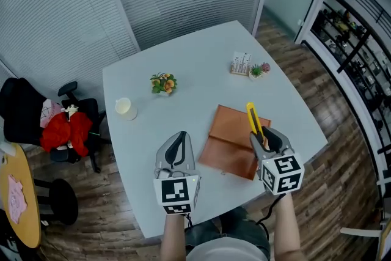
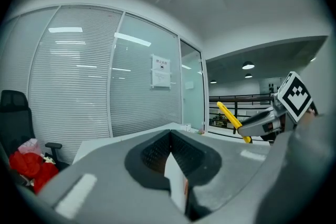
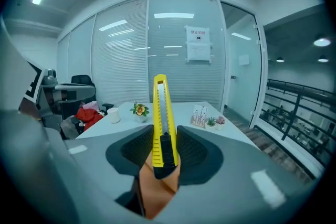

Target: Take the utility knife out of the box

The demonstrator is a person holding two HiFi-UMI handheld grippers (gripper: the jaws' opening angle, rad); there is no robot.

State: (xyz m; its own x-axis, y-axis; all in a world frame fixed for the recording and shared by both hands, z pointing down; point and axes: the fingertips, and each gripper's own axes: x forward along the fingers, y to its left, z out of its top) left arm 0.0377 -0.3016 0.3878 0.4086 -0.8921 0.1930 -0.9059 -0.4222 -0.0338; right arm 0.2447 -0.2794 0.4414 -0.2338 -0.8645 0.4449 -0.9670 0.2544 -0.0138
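utility knife (image 1: 253,118) 1 | box (image 1: 229,139) 1 | cup (image 1: 125,108) 1 | flower pot (image 1: 163,83) 1 | card stand (image 1: 241,63) 1 | table (image 1: 183,58) 1 | office chair (image 1: 23,108) 1

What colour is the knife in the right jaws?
The knife is yellow with a black slider, clearest in the right gripper view.

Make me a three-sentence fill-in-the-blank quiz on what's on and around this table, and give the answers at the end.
1. The right gripper, above the brown box, is shut on a ___ utility knife.
2. The cup near the flower pot is ___.
3. On the black chair lies a ___ bundle.
Answers: yellow; white; red.
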